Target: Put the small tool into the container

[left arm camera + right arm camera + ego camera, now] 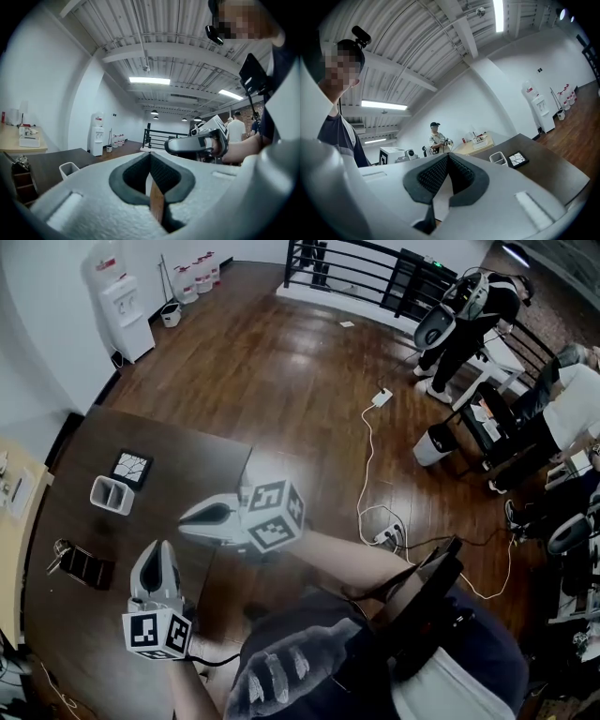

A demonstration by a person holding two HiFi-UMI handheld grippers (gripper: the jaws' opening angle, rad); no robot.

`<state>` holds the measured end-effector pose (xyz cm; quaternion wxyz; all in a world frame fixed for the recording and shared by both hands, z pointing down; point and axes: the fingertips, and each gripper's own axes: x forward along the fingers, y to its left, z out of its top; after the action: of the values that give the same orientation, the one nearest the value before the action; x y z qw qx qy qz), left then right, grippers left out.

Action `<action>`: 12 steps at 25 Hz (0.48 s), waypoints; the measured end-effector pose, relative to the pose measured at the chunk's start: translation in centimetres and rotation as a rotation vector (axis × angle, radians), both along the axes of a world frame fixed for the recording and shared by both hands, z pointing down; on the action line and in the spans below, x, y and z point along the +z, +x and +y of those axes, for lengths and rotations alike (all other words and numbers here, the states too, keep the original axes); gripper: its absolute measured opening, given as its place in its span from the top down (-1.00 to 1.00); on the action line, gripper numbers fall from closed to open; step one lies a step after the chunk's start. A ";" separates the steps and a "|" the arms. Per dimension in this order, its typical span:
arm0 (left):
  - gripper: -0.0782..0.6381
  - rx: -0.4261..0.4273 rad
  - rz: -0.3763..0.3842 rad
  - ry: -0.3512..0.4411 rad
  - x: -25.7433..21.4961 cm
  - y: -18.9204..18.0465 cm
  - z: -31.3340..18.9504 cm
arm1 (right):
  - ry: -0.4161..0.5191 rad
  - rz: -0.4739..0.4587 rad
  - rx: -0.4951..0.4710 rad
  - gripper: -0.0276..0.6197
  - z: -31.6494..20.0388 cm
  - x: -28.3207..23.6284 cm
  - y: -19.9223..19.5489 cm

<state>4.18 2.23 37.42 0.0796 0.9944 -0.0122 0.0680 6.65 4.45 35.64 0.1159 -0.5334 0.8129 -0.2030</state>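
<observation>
The small tool (82, 565), dark with a metal end, lies on the brown table (178, 451) near its left edge. The white two-compartment container (111, 494) stands farther back, and it also shows as the container (69, 168) and the container (498, 158). My left gripper (159, 547) hovers right of the tool, jaws shut and empty. My right gripper (186, 515) floats over the table's right part, pointing left toward the container, shut with nothing in it. In the left gripper view the tool (19, 174) is at the far left and the right gripper (187, 144) crosses ahead.
A black square coaster (131, 469) with a crack pattern lies just behind the container. A light wooden desk (17, 493) adjoins the table's left side. Cables (370, 465) run over the wooden floor, a water dispenser (127, 310) stands by the wall, and people are at the right.
</observation>
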 end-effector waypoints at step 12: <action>0.78 0.048 -0.033 0.040 -0.6 8.4 7.0 | 0.060 -0.030 0.011 0.91 6.5 -0.8 8.3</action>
<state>12.58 9.27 36.85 0.0578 0.9946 0.0090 0.0859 14.98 10.94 34.82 0.1452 -0.5310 0.8138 -0.1862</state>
